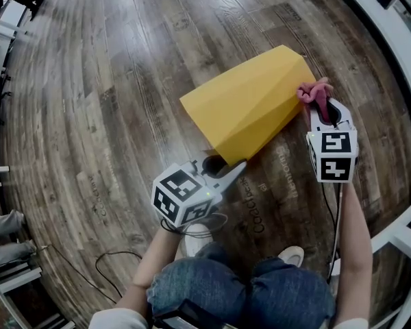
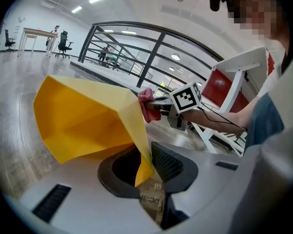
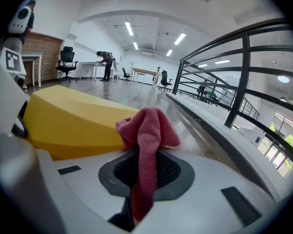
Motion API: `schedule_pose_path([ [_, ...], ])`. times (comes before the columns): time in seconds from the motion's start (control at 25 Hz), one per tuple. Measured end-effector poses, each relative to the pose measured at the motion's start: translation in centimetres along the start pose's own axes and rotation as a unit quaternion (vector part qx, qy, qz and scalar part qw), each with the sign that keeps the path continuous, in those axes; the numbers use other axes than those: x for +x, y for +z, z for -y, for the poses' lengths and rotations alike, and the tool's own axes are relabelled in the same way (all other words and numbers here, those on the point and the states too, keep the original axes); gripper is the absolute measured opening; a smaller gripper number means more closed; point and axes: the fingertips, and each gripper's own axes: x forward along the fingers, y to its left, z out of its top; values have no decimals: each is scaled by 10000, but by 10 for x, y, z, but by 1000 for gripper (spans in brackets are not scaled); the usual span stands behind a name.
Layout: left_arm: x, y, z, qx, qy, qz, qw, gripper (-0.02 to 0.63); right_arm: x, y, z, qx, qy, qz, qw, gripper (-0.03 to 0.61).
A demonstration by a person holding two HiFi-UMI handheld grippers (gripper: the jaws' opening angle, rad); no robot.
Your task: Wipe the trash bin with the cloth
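The yellow trash bin (image 1: 250, 101) is lying on its side on the wooden floor (image 1: 89, 81), filling the centre of the head view, its narrow end pointing to the upper right and its wide end facing the lower left. The pink cloth (image 1: 314, 93) is pressing against the bin's upper right end, bunched into a wad at the tip of the right gripper (image 1: 322, 112).

In the right gripper view the jaws of the right gripper (image 3: 144, 172) are clamping the cloth (image 3: 146, 130), which is standing up between them and folding over at the top, just beside the bin's yellow side (image 3: 68, 118) at the left of the frame.

The left gripper (image 1: 222, 166) is sitting at the bin's lower left corner. In the left gripper view its jaws (image 2: 146, 167) are pinching a thin yellow edge of the bin (image 2: 83, 116), which is running down between them; the cloth (image 2: 147, 104) is showing behind the bin's far edge, at the middle of the frame.

The person's denim-covered knees (image 1: 246, 286) are showing at the bottom of the head view, and a black cable (image 1: 109, 259) is trailing across the floor at the lower left. A dark railing (image 3: 234, 82) is running along the right of the right gripper view.
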Motion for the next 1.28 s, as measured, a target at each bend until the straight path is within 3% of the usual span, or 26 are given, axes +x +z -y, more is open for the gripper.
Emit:
schedule_pose_path([
  [0.32,12,-11,2,325,47,-371,9988,37,-60,22,-55,-369,642,666,9950,51],
  [0.6,5,21,9,-138,-318,18,9994,43,-93,27,-122,-842,1444,886,9820,51],
  [0.76,4,24,21,-293,-592,76,9978,44,-99,25,-141,-774,1631,885,9796,51],
  [0.96,5,12,23,-420,-670,-7,9969,41,-92,15,-147,-935,1647,829,9784,51],
  [1.28,2,7,14,-376,-531,-168,9977,32,-62,5,-103,-810,1044,538,9898,51],
])
